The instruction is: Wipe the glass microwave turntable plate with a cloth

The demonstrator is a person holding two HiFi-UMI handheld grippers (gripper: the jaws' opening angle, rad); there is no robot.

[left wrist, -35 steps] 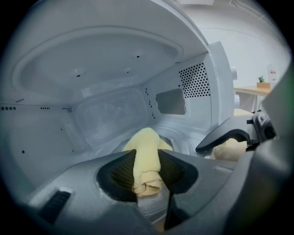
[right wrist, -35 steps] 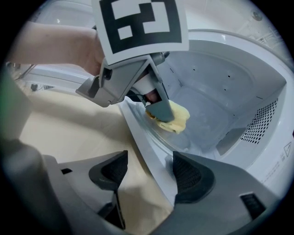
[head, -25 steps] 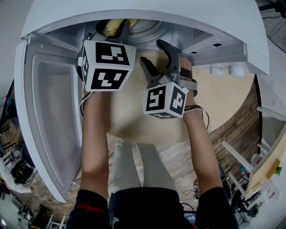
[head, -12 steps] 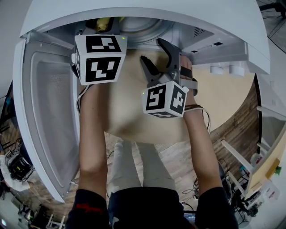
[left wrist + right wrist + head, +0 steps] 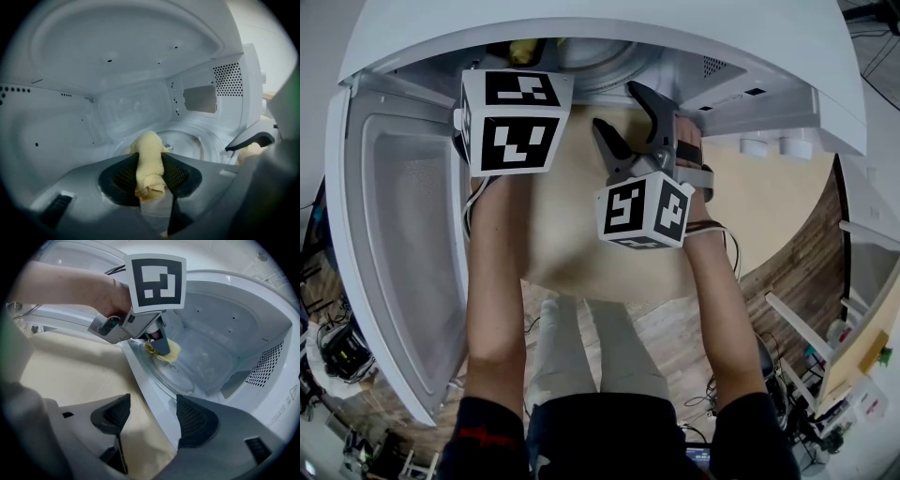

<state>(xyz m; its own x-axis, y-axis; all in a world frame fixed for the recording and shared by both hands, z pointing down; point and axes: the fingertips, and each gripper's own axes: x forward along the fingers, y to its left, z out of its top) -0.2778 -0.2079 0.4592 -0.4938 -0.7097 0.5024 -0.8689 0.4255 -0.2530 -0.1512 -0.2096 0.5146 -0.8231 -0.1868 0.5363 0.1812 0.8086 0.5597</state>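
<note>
In the head view the left forearm reaches straight forward, and the left gripper (image 5: 517,70) has its tips hidden under the microwave (image 5: 581,23) roof, while the right gripper (image 5: 622,112) waits outside, wrist level. The left gripper view shows its jaws clamped on the rolled yellow cloth (image 5: 149,164), whose long axis runs along the jaws, far end down on the glass turntable plate (image 5: 199,146) on the cavity floor. The right gripper view shows that gripper's jaws apart and empty above the beige counter (image 5: 70,376); the plate's clear far rim is hard to trace.
</note>
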